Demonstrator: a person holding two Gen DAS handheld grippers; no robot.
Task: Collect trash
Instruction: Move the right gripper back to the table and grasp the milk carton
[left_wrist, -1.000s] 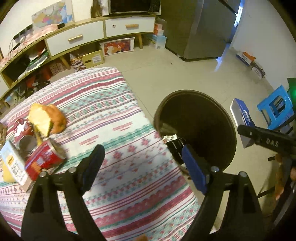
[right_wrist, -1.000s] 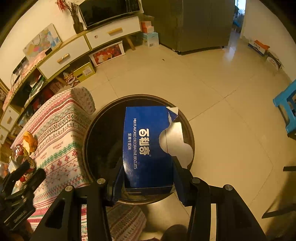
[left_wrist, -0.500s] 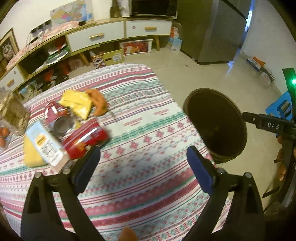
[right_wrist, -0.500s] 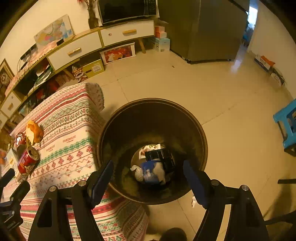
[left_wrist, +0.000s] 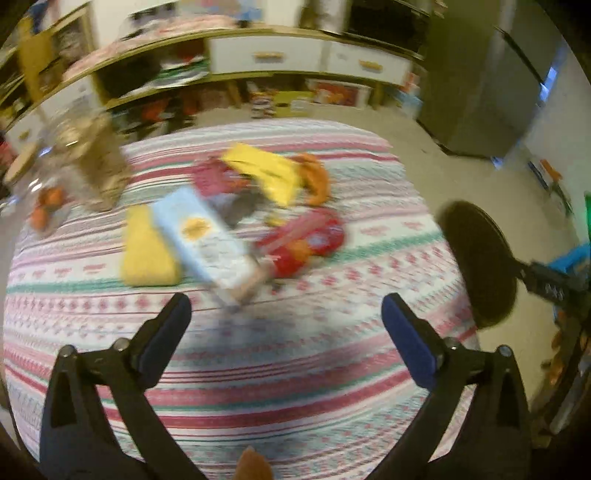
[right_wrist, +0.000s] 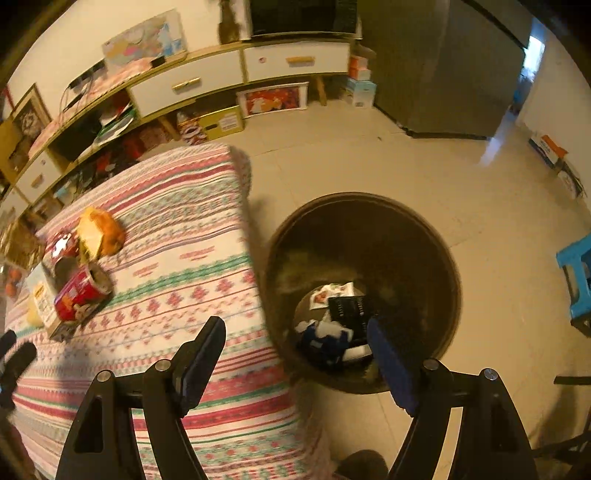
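on table (left_wrist: 332, 354) | carton (left_wrist: 207, 240) long axis diagonal | left gripper (left_wrist: 286, 310) opening, empty

Woven cloth table cover (right_wrist: 192, 236), glossy tiled floor (right_wrist: 424, 166), paper carton (left_wrist: 207, 240)

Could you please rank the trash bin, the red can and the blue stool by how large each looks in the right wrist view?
1. trash bin, by far the largest.
2. red can.
3. blue stool; cut off at the frame edge and farther away, so its place after the can is unsure.
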